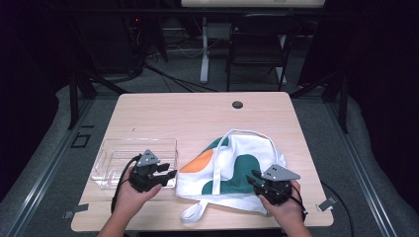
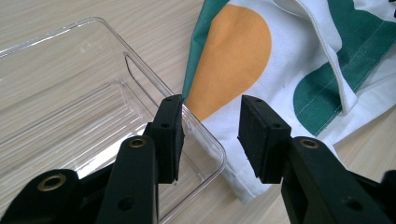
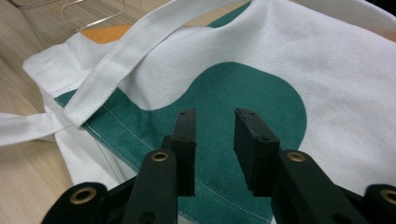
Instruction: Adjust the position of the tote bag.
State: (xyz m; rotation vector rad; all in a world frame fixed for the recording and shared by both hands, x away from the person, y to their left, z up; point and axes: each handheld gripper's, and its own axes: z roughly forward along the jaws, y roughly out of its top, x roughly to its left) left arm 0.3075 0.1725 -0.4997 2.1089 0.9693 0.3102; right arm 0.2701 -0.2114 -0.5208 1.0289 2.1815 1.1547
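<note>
A white cloth tote bag [image 1: 237, 165] with green and orange shapes lies flat on the wooden table, its straps [image 1: 217, 163] loose over it. My left gripper [image 1: 168, 173] hovers at the bag's left edge, over the corner of a clear plastic tray [image 1: 116, 158]; its jaws stand apart with nothing between them [image 2: 210, 133]. Over the bag's right side my right gripper [image 1: 254, 178] hangs above a green patch [image 3: 243, 93]. Its jaws [image 3: 215, 140] are apart too and hold nothing. The orange patch [image 2: 229, 56] lies just past the left jaws.
The tray [image 2: 70, 107] is empty and sits left of the bag. A dark round grommet [image 1: 237, 104] is set near the table's far edge. A chair [image 1: 259, 44] and desk legs stand beyond the table. One strap loop [image 1: 195, 211] reaches the front edge.
</note>
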